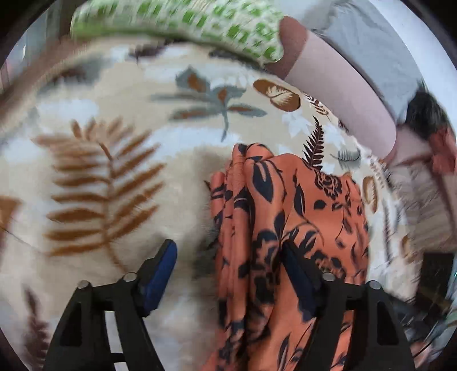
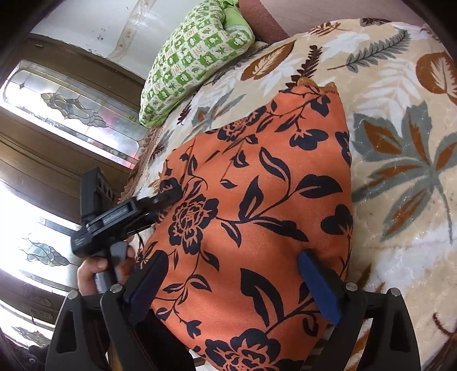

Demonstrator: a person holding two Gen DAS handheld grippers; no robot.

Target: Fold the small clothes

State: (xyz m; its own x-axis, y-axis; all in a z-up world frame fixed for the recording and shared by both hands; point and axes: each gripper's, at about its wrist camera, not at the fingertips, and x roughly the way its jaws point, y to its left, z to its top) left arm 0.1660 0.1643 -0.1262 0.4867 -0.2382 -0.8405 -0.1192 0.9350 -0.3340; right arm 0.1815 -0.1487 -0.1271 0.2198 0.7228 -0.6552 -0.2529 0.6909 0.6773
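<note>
An orange garment with black flower print (image 2: pixel 257 205) lies spread on a leaf-patterned blanket (image 2: pixel 400 177). In the left wrist view the garment (image 1: pixel 285 217) is bunched in folds and drapes over the right finger (image 1: pixel 300 282). My left gripper (image 1: pixel 228 256) is open, its left finger (image 1: pixel 160 274) bare over the blanket (image 1: pixel 114 159). It also shows in the right wrist view (image 2: pixel 168 197), at the garment's left edge. My right gripper (image 2: pixel 234 274) is open, its fingers straddling the garment's near part just above the cloth.
A green-and-white checked pillow (image 2: pixel 194 62) lies at the head of the bed, also in the left wrist view (image 1: pixel 185 25). A wooden door with patterned glass (image 2: pixel 65 114) stands left of the bed. The person's arm (image 1: pixel 337 94) reaches across at upper right.
</note>
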